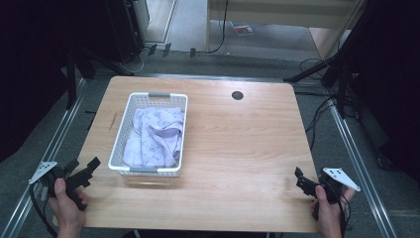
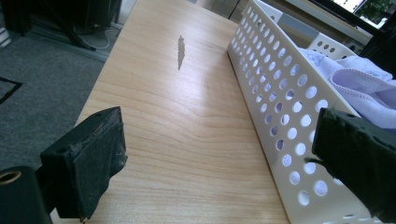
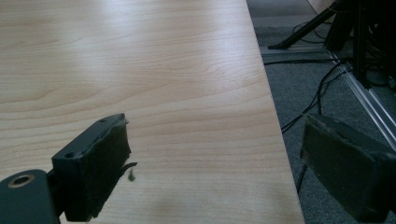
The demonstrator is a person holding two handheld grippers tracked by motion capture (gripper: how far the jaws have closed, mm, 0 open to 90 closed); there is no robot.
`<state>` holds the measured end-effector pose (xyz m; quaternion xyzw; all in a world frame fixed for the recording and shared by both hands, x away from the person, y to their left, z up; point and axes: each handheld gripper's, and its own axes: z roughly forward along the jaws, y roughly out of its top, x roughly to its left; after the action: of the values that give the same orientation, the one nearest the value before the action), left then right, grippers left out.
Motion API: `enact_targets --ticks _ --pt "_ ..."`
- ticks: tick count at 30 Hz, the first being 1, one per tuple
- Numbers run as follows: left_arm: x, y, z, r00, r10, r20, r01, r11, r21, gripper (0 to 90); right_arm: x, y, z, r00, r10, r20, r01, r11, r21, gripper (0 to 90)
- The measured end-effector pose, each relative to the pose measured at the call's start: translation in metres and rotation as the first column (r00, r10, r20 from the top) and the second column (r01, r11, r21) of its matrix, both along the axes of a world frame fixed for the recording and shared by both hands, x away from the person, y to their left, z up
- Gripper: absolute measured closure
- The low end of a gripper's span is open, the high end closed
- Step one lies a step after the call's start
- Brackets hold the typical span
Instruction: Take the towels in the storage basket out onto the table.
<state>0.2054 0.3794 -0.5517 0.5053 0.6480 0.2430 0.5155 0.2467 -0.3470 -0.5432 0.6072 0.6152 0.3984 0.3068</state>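
Observation:
A white perforated basket (image 1: 117, 139) stands on the left half of the wooden table (image 1: 237, 144). A crumpled pale lilac cloth (image 1: 156, 136) lies inside it. My left gripper (image 1: 84, 165) is held at the table's front left corner, just left of the basket, open and empty. In the left gripper view its jaws (image 2: 219, 126) stand wide apart, with the basket's side wall (image 2: 280, 102) and the cloth (image 2: 355, 79) at the right. My right gripper (image 1: 300, 178) hovers at the front right corner, open and empty. Its jaws (image 3: 215, 126) straddle the table's right edge.
A dark scuff (image 2: 180, 51) marks the wood left of the basket. A round black grommet (image 1: 237, 95) sits near the far edge. Cables (image 3: 313, 102) and black stand legs (image 1: 317, 69) lie on the grey floor to the right. Metal rails (image 1: 356, 148) run along both sides.

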Motion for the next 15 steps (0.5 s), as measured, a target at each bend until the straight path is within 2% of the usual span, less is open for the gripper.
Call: enact_targets --ticks 6,11,15 --pt "0.001 -0.001 0.004 1.0000 0.000 -0.008 0.000 0.9996 0.027 3.1 0.000 0.000 0.000 1.0000 0.002 0.001 -0.002 1.0000 0.007 8.7" --pt "0.001 -0.003 0.013 1.0000 0.001 -0.010 0.000 0.9989 0.046 2.5 0.000 -0.001 0.000 0.9999 0.015 -0.002 -0.015 0.9998 0.015 6.7" --pt "0.001 -0.007 0.022 0.9997 -0.021 -0.015 0.022 0.9986 0.048 0.0 0.000 0.000 0.000 0.9996 0.028 -0.010 -0.028 0.9996 0.007 4.8"
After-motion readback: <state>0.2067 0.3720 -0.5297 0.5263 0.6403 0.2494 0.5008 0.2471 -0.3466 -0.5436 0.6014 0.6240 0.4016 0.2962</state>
